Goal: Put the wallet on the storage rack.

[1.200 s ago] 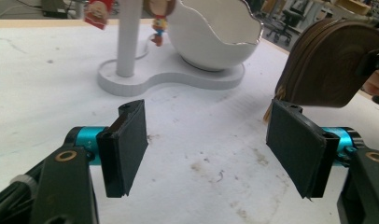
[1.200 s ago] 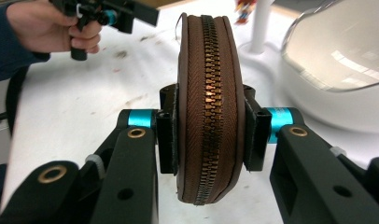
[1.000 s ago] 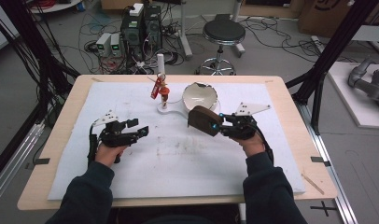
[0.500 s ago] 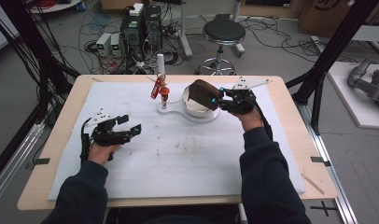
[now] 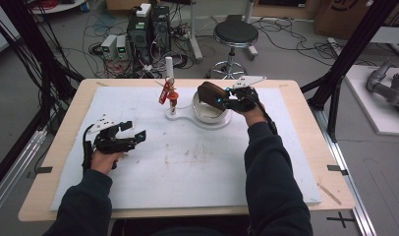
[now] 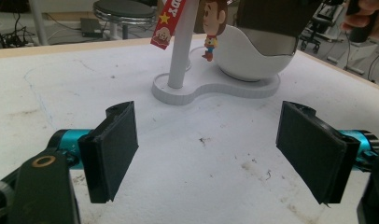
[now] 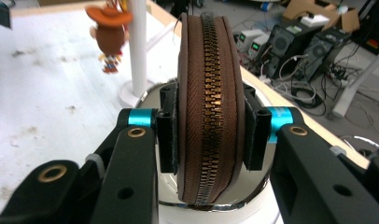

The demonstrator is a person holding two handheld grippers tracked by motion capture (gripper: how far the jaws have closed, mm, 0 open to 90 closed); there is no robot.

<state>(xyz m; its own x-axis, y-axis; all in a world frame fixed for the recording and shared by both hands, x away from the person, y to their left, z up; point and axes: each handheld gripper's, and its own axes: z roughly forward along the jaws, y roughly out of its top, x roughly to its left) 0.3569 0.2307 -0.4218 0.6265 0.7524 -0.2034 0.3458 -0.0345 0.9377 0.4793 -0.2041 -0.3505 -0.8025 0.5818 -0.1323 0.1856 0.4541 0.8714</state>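
you've got the brown zip pouch [image 7: 210, 107] clamped flat between your right gripper [image 5: 230, 100]'s jaws, hanging right over the white bowl [image 5: 211, 113], so i'd say the carry's done and only lowering and letting go is left. your left gripper [image 5: 130, 136] sits spread wide, empty. the right gripper view shows the zipper edge-on with the bowl rim below; the high view doesn't.

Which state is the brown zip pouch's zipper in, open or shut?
Shut. In the right gripper view the brown zip pouch, clamped in the right claw, shows brass teeth meshed along its whole visible edge.
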